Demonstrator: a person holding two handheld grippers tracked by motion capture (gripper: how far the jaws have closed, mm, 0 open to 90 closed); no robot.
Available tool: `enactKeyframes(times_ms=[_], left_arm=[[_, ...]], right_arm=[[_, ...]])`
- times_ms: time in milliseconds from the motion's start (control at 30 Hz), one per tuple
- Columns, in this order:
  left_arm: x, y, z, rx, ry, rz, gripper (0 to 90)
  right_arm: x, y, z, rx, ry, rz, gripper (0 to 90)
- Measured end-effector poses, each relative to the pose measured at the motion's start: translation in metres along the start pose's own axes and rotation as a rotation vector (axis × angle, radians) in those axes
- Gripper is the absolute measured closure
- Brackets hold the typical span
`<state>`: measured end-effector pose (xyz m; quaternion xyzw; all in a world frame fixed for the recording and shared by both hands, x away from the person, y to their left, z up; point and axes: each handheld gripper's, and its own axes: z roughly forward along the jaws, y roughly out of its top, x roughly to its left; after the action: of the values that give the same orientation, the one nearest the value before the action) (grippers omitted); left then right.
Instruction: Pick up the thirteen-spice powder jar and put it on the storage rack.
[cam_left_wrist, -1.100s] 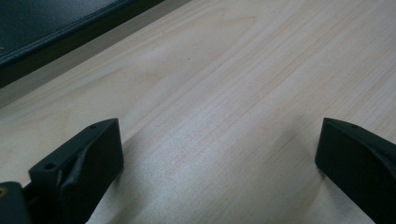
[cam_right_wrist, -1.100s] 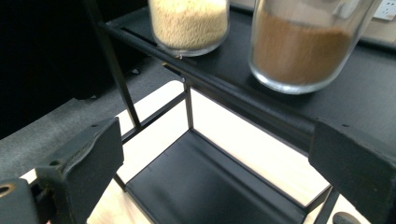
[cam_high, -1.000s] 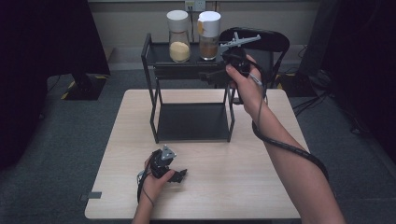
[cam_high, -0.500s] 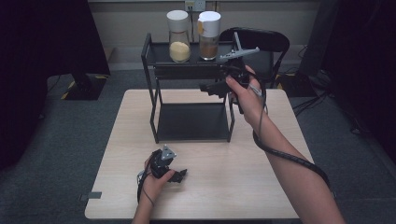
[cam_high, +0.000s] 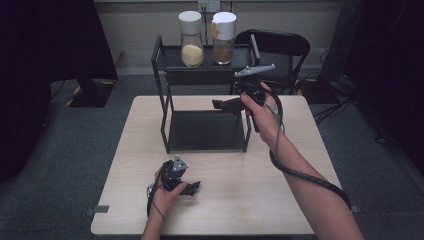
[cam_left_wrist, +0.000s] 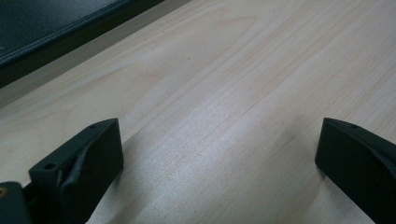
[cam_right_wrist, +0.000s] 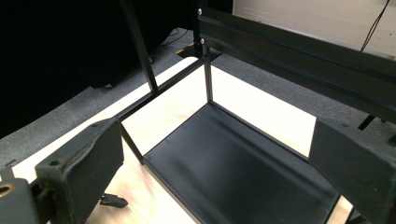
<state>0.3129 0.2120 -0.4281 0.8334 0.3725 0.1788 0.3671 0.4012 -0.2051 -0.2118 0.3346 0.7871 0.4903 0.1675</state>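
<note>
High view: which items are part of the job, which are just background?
In play: right gripper, open, by the black rack; two jars on its top shelf; left gripper, open, resting on the table.
Background: folding chair, wall outlet.

**Right gripper drops away from the top shelf**

The right gripper (cam_high: 222, 104) has come down from beside the jars (cam_high: 223, 31) on the rack (cam_high: 162, 95), now level with the gap under its top shelf, jaws wide apart.
</note>
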Motion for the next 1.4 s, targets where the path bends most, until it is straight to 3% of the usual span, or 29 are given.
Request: enactKeyframes(times_ms=[833,1400], left_arm=[[-0.001,0.0,0.0,-0.001,0.002,-0.002,0.2],[-0.001,-0.001,0.0,-0.001,0.003,-0.003,0.2]], right_arm=[[0.005,-0.041,0.011,0.035,0.013,0.016,3.0],[0.002,-0.08,0.011,0.071,0.027,0.027,3.1]])
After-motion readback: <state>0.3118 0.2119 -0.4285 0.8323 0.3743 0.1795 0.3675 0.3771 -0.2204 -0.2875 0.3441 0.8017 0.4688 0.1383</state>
